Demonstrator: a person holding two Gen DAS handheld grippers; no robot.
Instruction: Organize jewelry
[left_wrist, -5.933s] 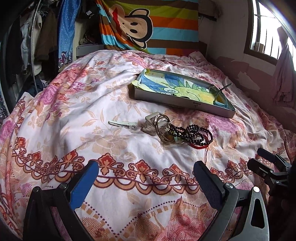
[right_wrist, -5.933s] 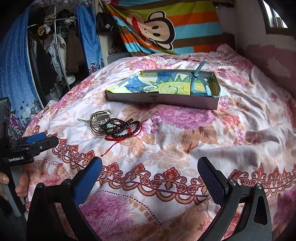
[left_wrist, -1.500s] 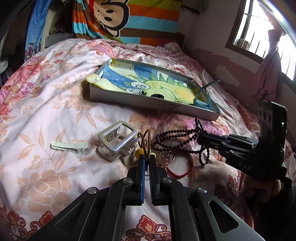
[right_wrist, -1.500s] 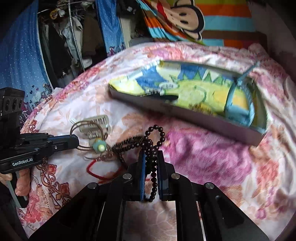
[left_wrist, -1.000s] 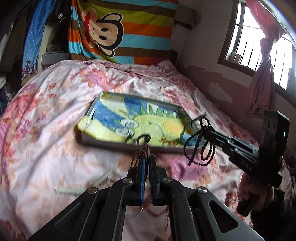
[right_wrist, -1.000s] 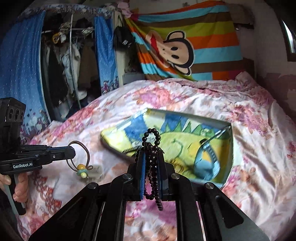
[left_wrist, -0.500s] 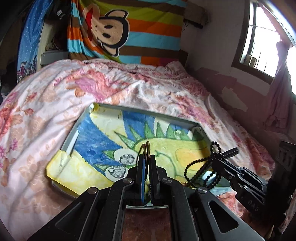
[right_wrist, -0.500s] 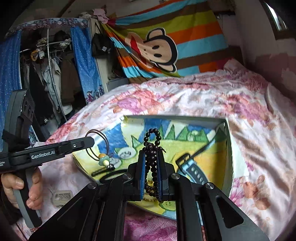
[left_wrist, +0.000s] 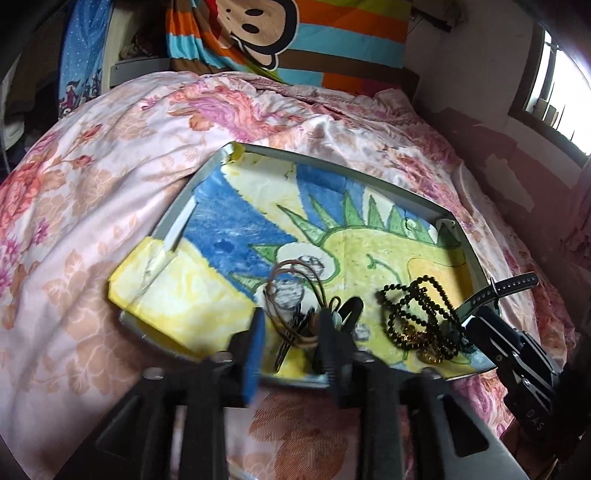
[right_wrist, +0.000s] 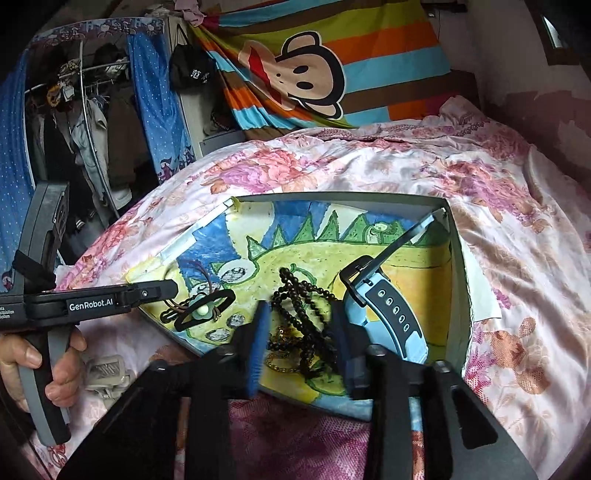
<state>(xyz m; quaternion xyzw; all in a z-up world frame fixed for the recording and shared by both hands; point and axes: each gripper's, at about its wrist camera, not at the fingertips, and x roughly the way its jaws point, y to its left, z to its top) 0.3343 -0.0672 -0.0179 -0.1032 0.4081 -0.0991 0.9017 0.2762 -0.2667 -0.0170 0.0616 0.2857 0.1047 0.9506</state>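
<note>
Underneath, floral bedspread (left_wrist: 110, 155); striped monkey blanket (right_wrist: 314, 74) behind.

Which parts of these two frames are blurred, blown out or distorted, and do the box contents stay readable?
Left wrist view: gripper fingers smeared by motion, window blown out, bedspread bowed by the fisheye; black bead bracelet readable. Right wrist view: sharper, fingers slightly smeared, corners dark; blue watch and box rim crisp.
</note>
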